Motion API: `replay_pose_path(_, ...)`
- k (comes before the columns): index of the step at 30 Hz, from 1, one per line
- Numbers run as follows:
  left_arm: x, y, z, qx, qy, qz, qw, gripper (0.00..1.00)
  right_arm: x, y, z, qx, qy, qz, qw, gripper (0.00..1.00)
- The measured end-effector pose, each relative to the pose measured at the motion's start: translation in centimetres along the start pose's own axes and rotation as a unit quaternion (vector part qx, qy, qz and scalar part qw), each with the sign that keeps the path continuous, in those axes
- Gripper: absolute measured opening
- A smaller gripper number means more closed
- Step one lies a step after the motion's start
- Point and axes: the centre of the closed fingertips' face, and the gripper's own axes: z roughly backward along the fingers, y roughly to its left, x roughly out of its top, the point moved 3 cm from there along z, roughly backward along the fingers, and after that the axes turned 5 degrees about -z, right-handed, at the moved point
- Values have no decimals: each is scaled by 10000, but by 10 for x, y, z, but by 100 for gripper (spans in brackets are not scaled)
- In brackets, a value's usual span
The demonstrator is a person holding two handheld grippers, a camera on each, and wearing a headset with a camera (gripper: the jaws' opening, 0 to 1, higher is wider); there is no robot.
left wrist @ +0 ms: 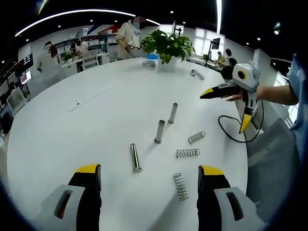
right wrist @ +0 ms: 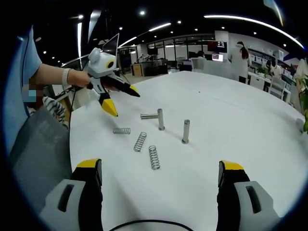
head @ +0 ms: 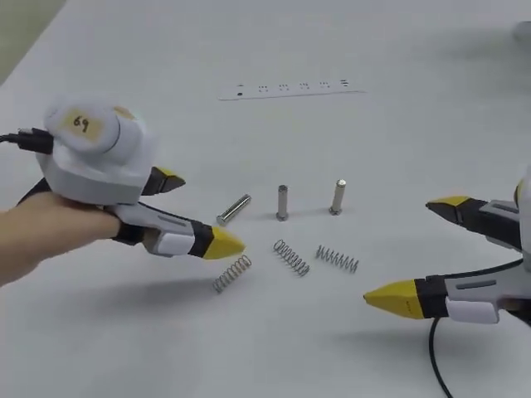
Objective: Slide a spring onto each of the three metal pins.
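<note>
Two pins (head: 282,202) are standing upright mid-tabletop (head: 124,332). Third pin (head: 233,210) is lying flat, axis near-left to far-right. Springs (head: 291,257) are lying just nearer. Left tool (head: 197,212), right tool (head: 411,250) are hovering spread, empty.

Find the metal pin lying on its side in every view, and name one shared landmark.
Head view: lying pin, just left of centre.
Left gripper view: lower centre, above the gap between the jaws.
Right gripper view: at the centre.
Shared landmark: the nearest upright pin, standing right of it in each view.
</note>
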Motion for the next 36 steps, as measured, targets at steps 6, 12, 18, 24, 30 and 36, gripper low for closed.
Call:
replay_pose_path(6,4,6,-8,-19,134,8,9999,75,-4,1,0,8,-2,-70,10000,100)
replay_pose_path(12,7,9,-16,-59,258,31,9996,72,-6,1,2,-11,-4,-116,9999,100)
replay_pose_path(18,7,13,-23,-99,382,155,9991,69,-7,0,2,-10,-26,-150,9999,100)
replay_pose_path(24,8,15,-29,-121,528,170,9984,65,-11,0,2,9,-13,-189,9998,100)
replay_pose_path(30,11,19,-33,-101,564,200,9982,58,-14,-1,3,-18,-23,-235,9997,100)
replay_pose_path(36,11,23,-41,-116,652,291,9974,47,-16,-1,4,-33,-33,-284,9996,100)
